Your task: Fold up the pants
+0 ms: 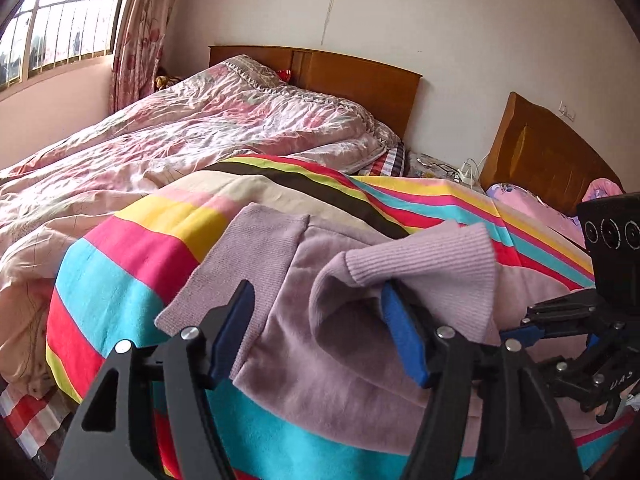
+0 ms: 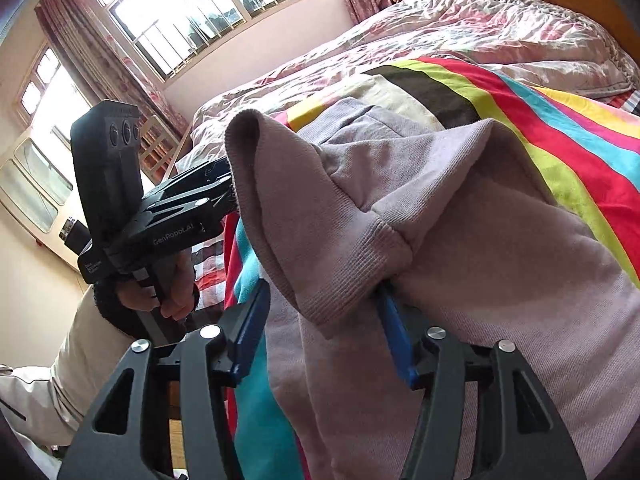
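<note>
Lilac knit pants (image 1: 320, 344) lie on a striped blanket (image 1: 152, 248) on the bed; they also show in the right wrist view (image 2: 460, 248). My left gripper (image 1: 318, 300) is open, its blue pads wide apart, with pant fabric and a ribbed cuff (image 1: 432, 268) draped between and over the right pad. My right gripper (image 2: 322, 300) is open too, a ribbed cuff (image 2: 340, 276) hanging between its fingers and over the right one. The right gripper appears at the right edge of the left view (image 1: 532, 328). The left gripper, held by a hand, shows in the right view (image 2: 224, 184).
A pink floral quilt (image 1: 200, 128) covers the far bed. Wooden headboards (image 1: 360, 80) stand against the wall. A window (image 1: 60, 32) with curtains is at the left. A second pink-covered bed (image 1: 532, 208) is at the right.
</note>
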`<state>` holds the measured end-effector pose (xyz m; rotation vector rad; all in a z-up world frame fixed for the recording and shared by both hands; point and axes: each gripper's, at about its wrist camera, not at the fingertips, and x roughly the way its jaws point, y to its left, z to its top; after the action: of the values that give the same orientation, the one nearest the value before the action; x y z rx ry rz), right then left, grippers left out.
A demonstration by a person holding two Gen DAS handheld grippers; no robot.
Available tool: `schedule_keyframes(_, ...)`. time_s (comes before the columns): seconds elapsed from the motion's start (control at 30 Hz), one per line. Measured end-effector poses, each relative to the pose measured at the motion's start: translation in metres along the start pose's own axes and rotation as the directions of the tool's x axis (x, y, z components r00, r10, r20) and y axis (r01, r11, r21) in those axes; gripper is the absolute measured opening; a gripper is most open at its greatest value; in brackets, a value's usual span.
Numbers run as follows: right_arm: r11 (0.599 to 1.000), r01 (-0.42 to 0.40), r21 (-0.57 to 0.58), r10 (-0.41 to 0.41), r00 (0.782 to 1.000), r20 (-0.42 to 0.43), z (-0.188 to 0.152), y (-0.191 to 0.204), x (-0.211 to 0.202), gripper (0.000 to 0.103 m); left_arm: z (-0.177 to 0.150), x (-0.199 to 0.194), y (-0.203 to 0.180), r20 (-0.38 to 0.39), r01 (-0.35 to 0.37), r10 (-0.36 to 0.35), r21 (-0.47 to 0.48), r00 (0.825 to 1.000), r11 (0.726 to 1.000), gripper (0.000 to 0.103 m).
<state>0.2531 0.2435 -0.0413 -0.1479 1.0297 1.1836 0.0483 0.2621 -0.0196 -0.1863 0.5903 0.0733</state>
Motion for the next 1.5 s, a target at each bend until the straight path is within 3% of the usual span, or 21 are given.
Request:
schedule_keyframes(0.1,0.998,-0.054,-0.011,0.055,0.992,0.113,0.04,0.007,-0.017,0.027,-0.007,-0.011,0.013,0.032,0.088,-0.084,-0.168,0.996,0.982,0.066)
schedule_keyframes(0.2,1.0,-0.025,-0.01,0.027,0.975,0.219,0.108,0.008,-0.021,0.029,-0.027,-0.026,0.02,0.072,0.086,-0.063,-0.39,0.995,0.917,0.067)
schedule_keyframes(0.27,0.997,-0.015,0.081,-0.002,0.977,0.211,0.134,-0.004,-0.017,0.052,-0.05,-0.038,0.019,0.095,0.117,-0.078,-0.527,0.992,0.842,0.067)
schedule_keyframes(0.3,0.99,-0.035,0.133,0.007,0.98,0.201,0.135,-0.009,-0.019,0.07,-0.063,-0.045,0.013,0.104,0.136,-0.093,-0.571,0.99,0.81,0.067)
schedule_keyframes(0.33,0.99,-0.045,0.133,0.017,0.978,0.206,0.129,-0.01,-0.027,0.071,-0.075,-0.051,0.002,0.105,0.14,-0.096,-0.585,0.99,0.799,0.068)
schedule_keyframes(0.43,0.996,0.083,-0.032,-0.075,0.977,0.202,0.076,0.007,-0.051,0.07,-0.103,-0.073,-0.034,0.089,0.127,-0.095,-0.526,0.992,0.841,0.068)
schedule_keyframes(0.53,0.972,0.182,-0.15,-0.165,0.979,0.118,0.001,0.02,-0.061,0.059,-0.132,-0.088,-0.079,0.069,0.156,-0.14,-0.475,0.988,0.866,0.067)
schedule_keyframes(0.67,0.931,0.243,-0.274,-0.244,0.969,0.032,-0.09,0.039,-0.067,0.042,-0.166,-0.103,-0.126,0.066,0.211,-0.206,-0.487,0.976,0.847,0.066)
schedule_keyframes(0.8,0.904,0.297,-0.306,-0.305,0.952,0.023,-0.135,0.044,-0.067,0.036,-0.195,-0.115,-0.18,0.043,0.18,-0.184,-0.505,0.982,0.844,0.063)
schedule_keyframes(0.87,0.903,0.293,-0.313,-0.308,0.951,0.003,-0.144,0.042,-0.059,0.034,-0.21,-0.121,-0.202,0.039,0.176,-0.183,-0.525,0.982,0.833,0.063)
schedule_keyframes(0.97,0.867,0.342,-0.362,-0.361,0.932,0.017,-0.15,0.045,-0.047,0.03,-0.236,-0.14,-0.242,0.03,0.169,-0.182,-0.54,0.983,0.824,0.06)
schedule_keyframes(1.1,0.866,0.353,-0.353,-0.362,0.931,0.042,-0.142,0.047,-0.048,0.024,-0.261,-0.164,-0.288,0.002,0.119,-0.139,-0.532,0.99,0.838,0.035)
schedule_keyframes(1.23,0.886,0.344,-0.312,-0.346,0.937,0.053,-0.135,0.042,-0.05,0.024,-0.284,-0.172,-0.323,0.034,0.124,-0.125,-0.532,0.992,0.838,0.035)
schedule_keyframes(1.33,0.862,0.373,-0.342,-0.385,0.922,0.037,-0.136,0.041,-0.038,0.024,-0.307,-0.169,-0.346,0.007,0.121,-0.139,-0.536,0.99,0.836,0.04)
schedule_keyframes(1.5,0.731,0.487,-0.478,-0.507,0.857,0.096,-0.144,0.062,-0.026,0.024,-0.325,-0.164,-0.356,0.019,0.153,-0.17,-0.545,0.985,0.824,0.058)
